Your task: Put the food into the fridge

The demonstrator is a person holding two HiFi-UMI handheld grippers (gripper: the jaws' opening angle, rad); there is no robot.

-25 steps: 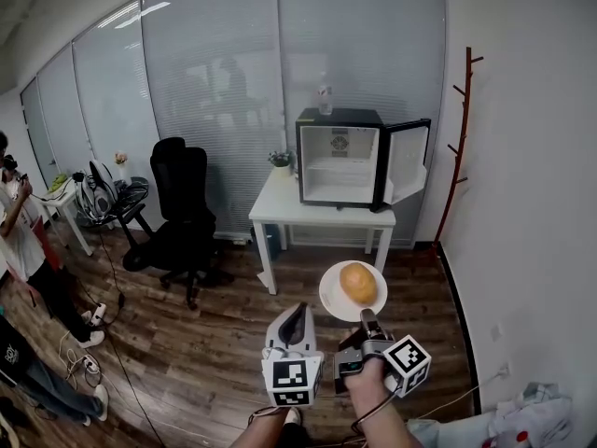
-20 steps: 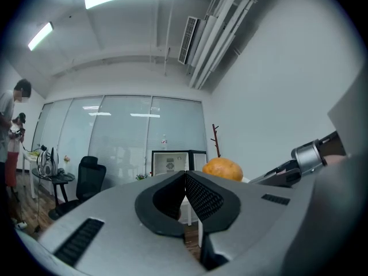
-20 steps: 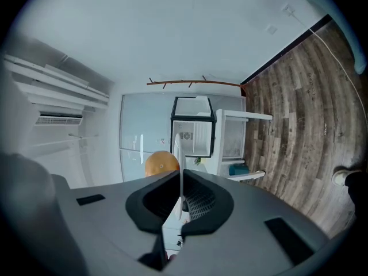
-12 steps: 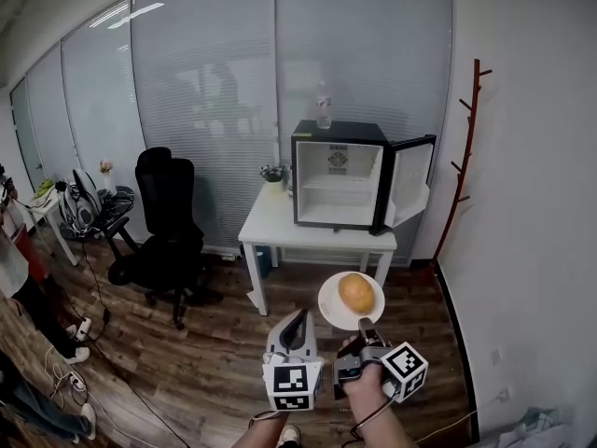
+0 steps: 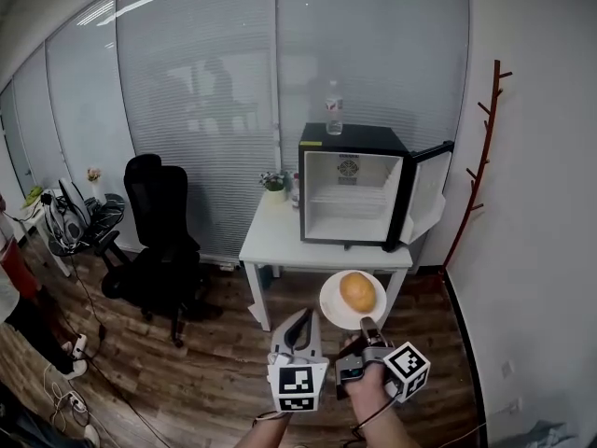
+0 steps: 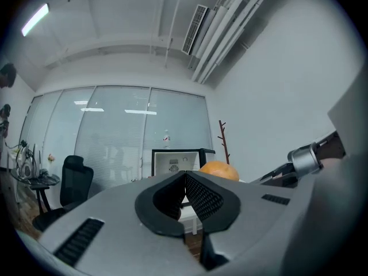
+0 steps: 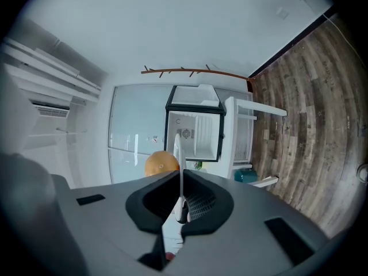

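Note:
A small black fridge (image 5: pixel 350 194) stands on a white table (image 5: pixel 275 243) with its door (image 5: pixel 431 192) swung open to the right and its white shelves bare. My right gripper (image 5: pixel 367 328) is shut on the near rim of a white plate (image 5: pixel 336 308) that carries a round golden bun (image 5: pixel 358 290), held level in the air in front of the table. In the right gripper view the plate (image 7: pixel 178 154) shows edge-on between the jaws, with the bun (image 7: pixel 160 163) at its left and the fridge (image 7: pixel 195 132) beyond. My left gripper (image 5: pixel 299 329) is shut and holds nothing, just left of the plate.
A clear bottle (image 5: pixel 333 108) stands on top of the fridge. A small plant (image 5: pixel 273 183) sits on the table's back left. A black office chair (image 5: pixel 159 227) is left of the table, a wooden coat stand (image 5: pixel 478 161) by the right wall. A person (image 5: pixel 11 292) stands at the far left.
The fridge and table have come nearer and sit more central in the head view. The plate with the bun stays in my right gripper; both grippers keep their places relative to each other.

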